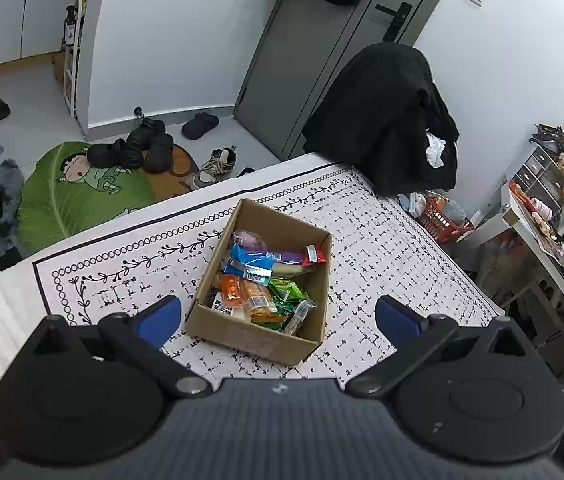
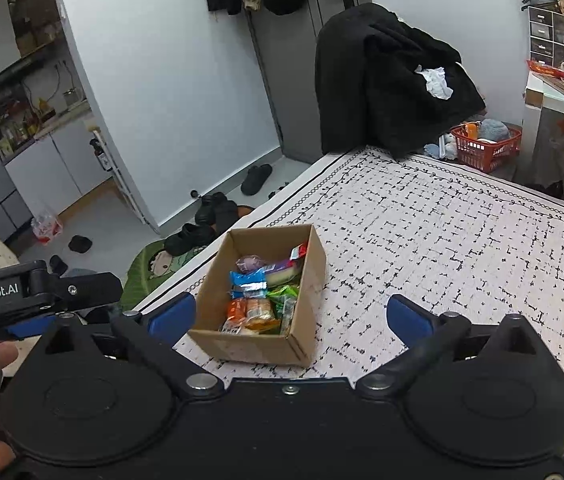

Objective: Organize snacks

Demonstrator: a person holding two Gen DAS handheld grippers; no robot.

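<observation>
Currently left gripper [image 1: 278,314] and right gripper [image 2: 290,316] both spread wide, holding nothing, above cardboard box [image 1: 242,340] of snack packets [image 1: 258,276] on patterned tablecloth [image 1: 381,248]

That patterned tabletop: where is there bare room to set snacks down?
Bare tablecloth stretches right of the cardboard box, toward the red basket. Another free strip lies left of it, along the leafy border. The box itself is crowded with snack packets.

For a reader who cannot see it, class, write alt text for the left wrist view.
An open cardboard box of colourful snack packets sits on a white, black-patterned cloth, framed by the open left gripper with blue-padded fingers. Behind are a chair draped in black clothes, a grey door and shoes.
</observation>
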